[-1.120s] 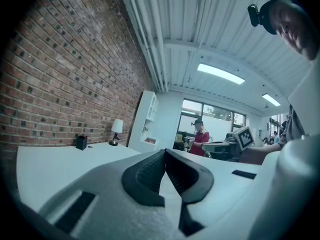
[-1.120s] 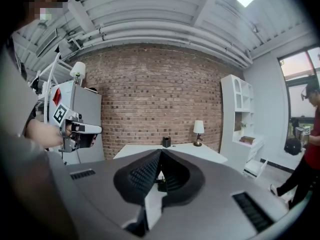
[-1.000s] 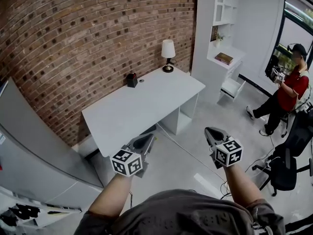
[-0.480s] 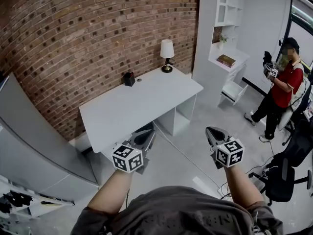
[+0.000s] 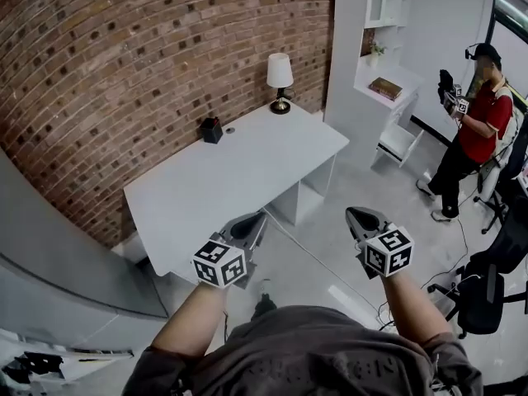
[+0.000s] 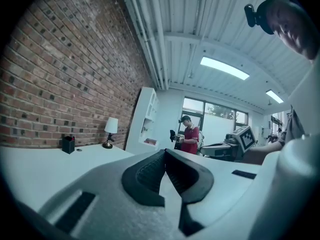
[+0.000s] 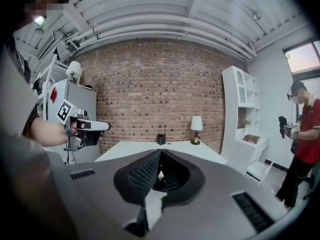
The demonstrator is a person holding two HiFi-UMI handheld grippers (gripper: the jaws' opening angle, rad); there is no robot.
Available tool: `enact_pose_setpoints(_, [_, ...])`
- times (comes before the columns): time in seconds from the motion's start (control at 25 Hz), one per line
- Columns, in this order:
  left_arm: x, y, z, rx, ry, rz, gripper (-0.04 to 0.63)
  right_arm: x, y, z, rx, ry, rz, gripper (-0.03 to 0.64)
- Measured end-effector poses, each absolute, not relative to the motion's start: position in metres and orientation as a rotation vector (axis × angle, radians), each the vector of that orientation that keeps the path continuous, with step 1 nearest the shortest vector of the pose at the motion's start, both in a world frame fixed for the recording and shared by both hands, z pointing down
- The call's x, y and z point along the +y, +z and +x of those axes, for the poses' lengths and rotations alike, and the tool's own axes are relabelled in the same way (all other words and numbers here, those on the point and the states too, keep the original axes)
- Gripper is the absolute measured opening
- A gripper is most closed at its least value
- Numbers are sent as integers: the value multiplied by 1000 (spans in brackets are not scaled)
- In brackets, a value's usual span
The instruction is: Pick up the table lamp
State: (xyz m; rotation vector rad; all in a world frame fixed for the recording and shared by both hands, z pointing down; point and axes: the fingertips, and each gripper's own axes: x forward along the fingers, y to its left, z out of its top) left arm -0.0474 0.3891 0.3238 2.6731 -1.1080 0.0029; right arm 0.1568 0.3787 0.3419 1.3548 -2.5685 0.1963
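The left tool [image 5: 250,223] is closed. Its two dark pads meet at the tips with nothing between them. It is held level above the floor, just off the near edge of the white desk [image 5: 206,196], and touches nothing. At the far side of the desk, close to the brick wall [image 5: 124,56], stands a small black pen holder [image 5: 212,129]. Further right, at the far corner, the table lamp [image 5: 280,81] stands upright, with a white shade on a dark base. The lamp is well apart from both tools, across the whole depth of the desk. In the head view it lies beyond them and between their two lines.

The right tool [image 5: 355,214] is also closed, pads together and empty. It tips slightly downward over the floor, right of the desk's near corner. In the right gripper view the lamp shows ahead, a little right of the jaw tips. Right of the desk rises a white shelf unit [image 5: 384,23]. Further right, a person in a red shirt [image 5: 474,126] stands on the floor.
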Motion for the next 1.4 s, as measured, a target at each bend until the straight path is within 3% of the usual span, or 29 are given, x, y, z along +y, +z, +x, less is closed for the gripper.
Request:
enact_pose_setpoints(0.72, [114, 390, -137, -928, 177, 2683, 5, 105, 382, 27, -2533, 275, 1367, -6])
enact_pose_setpoints(1.4, [-10, 414, -108, -1039, 190, 2623, 5, -33, 414, 73, -2575, 308, 1296, -6])
